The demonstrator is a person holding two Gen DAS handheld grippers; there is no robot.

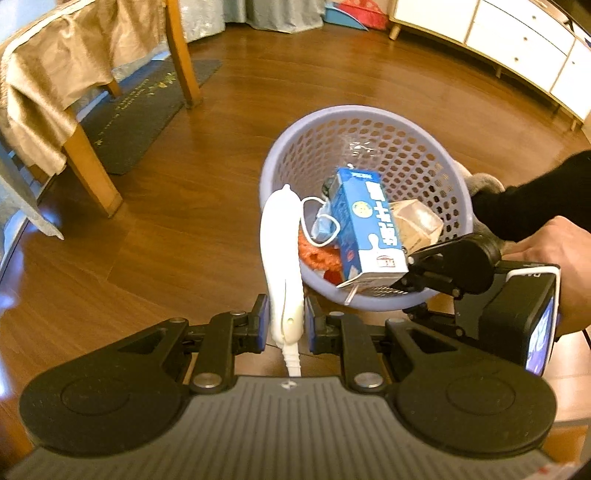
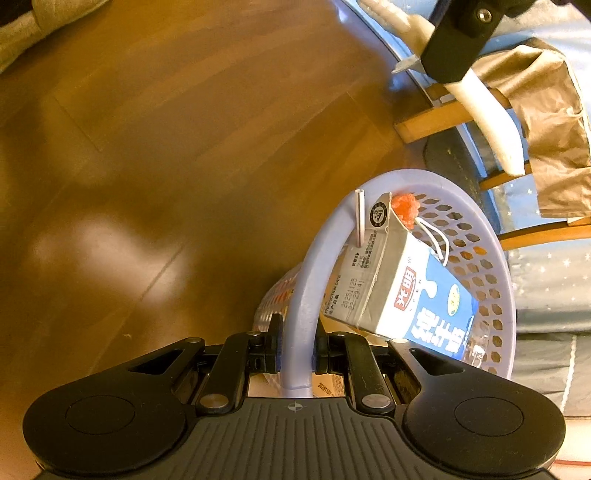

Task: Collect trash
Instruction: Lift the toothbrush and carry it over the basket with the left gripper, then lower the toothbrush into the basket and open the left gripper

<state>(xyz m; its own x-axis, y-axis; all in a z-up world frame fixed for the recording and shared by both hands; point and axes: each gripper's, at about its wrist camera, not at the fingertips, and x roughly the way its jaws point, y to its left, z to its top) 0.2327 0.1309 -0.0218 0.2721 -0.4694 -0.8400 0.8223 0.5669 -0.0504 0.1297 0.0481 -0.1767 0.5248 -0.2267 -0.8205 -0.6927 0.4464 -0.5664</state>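
A lavender perforated basket [image 1: 369, 114] is held above the wooden floor, tilted toward me. It holds a blue milk carton [image 1: 365, 225] with a straw, an orange net, a blue face mask [image 1: 325, 225] and a clear wrapper. My left gripper [image 1: 286, 325] is shut on a white curved plastic piece [image 1: 280, 236] just left of the basket. In the right wrist view, my right gripper [image 2: 297, 345] is shut on the basket rim [image 2: 321, 251], with the carton [image 2: 417, 299] leaning inside. The white piece [image 2: 491, 122] hangs above the basket's far side.
A wooden table [image 1: 88, 162] draped with a gold cloth stands at the left over a dark mat [image 1: 144, 110]. A white cabinet [image 1: 517, 48] lines the far right wall. A person's hand [image 1: 554, 243] and dark sleeve hold the right gripper. Grey fabric [image 2: 22, 33] lies on the floor.
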